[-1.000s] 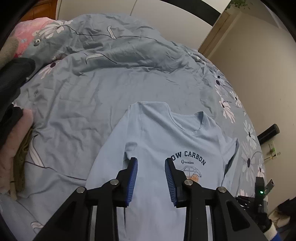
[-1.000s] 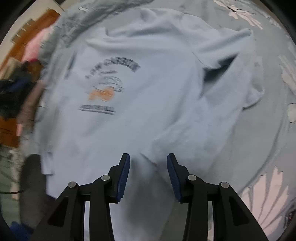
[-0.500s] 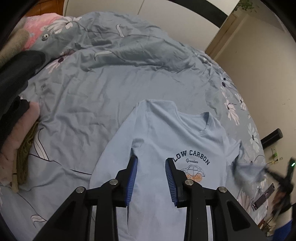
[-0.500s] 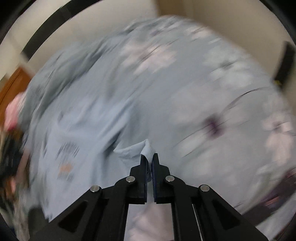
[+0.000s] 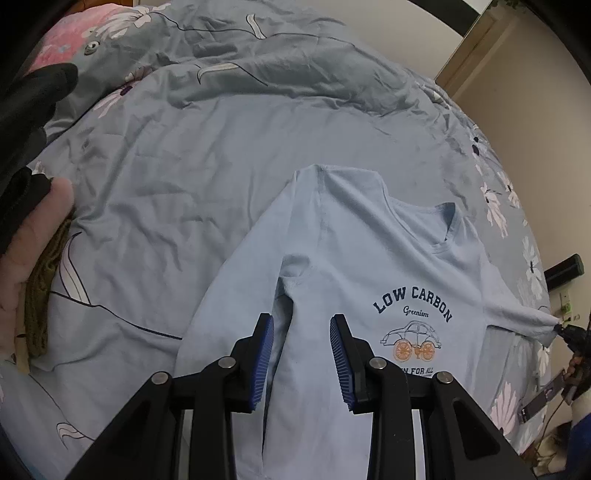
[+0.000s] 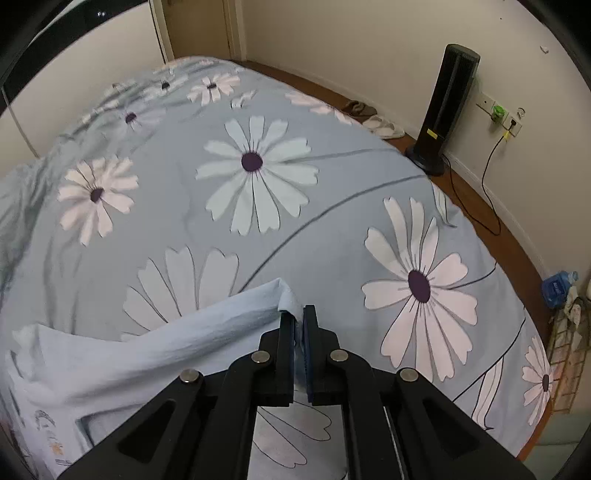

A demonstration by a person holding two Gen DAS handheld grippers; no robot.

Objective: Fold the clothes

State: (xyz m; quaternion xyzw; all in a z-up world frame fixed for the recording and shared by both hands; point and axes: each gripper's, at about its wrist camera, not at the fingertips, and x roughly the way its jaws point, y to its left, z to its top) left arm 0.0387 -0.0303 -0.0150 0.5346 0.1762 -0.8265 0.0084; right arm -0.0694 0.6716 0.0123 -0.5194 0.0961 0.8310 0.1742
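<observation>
A light blue T-shirt (image 5: 369,266) with a "LOW CARBON" car print lies face up on the bed. My left gripper (image 5: 301,332) is open and empty, hovering over the shirt's left armpit area. My right gripper (image 6: 299,317) is shut on the end of the shirt's right sleeve (image 6: 221,321) and holds it pulled out sideways over the bed. In the left wrist view the right gripper (image 5: 567,332) shows at the far right, with the sleeve (image 5: 517,317) stretched taut to it.
The bed has a blue-grey cover with daisy prints (image 6: 258,177). A pile of clothes (image 5: 26,122) and a pink pillow (image 5: 70,33) sit at the left. A black tower fan (image 6: 443,110), wall sockets and a cable stand on the floor by the wall.
My right gripper shut on the right sleeve's end and pulled it outward, away from the shirt's body. My left gripper stayed open over the shirt and drifted slightly.
</observation>
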